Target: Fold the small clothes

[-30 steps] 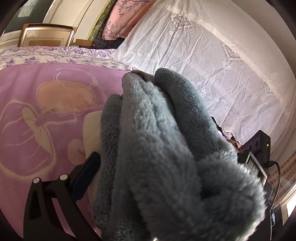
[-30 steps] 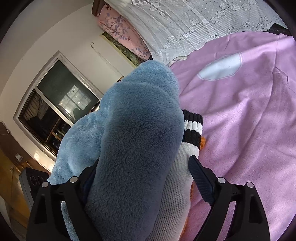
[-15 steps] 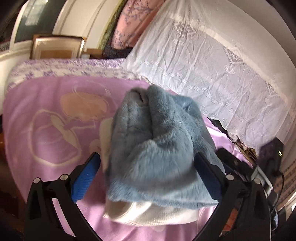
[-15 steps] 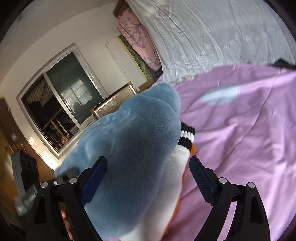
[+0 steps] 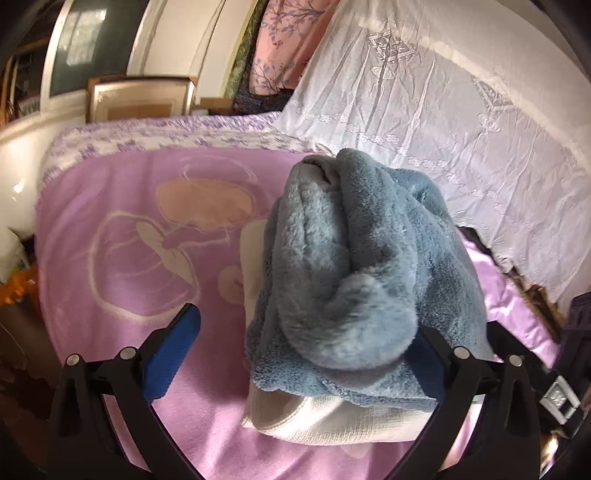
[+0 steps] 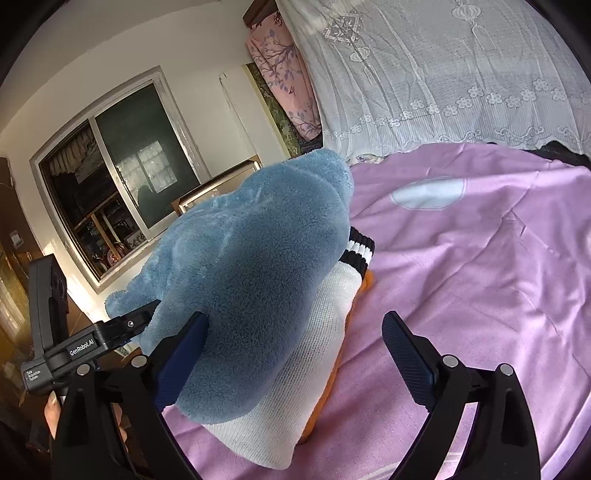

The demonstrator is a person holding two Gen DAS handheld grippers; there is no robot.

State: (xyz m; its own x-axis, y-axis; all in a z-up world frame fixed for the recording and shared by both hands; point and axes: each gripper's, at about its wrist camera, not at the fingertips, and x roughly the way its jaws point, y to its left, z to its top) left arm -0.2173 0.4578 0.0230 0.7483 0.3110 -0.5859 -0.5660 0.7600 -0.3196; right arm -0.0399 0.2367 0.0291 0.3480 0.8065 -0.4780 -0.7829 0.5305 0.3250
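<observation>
A folded blue fleece garment lies on top of a folded white knit garment on the pink blanket. In the right wrist view the fleece sits on the white garment, which has black-striped cuffs and an orange piece under it. My left gripper is open, its fingers on either side of the pile's near end. My right gripper is open around the other end. The left gripper also shows in the right wrist view, beside the fleece.
A white lace bed cover lies behind the pile. A pink floral pillow and a framed picture stand at the back. A window is on the left wall. The blanket's edge drops off at the left.
Both grippers have opened and let go of the blue fleece, then drawn back from it. The fleece now rests on the white garment.
</observation>
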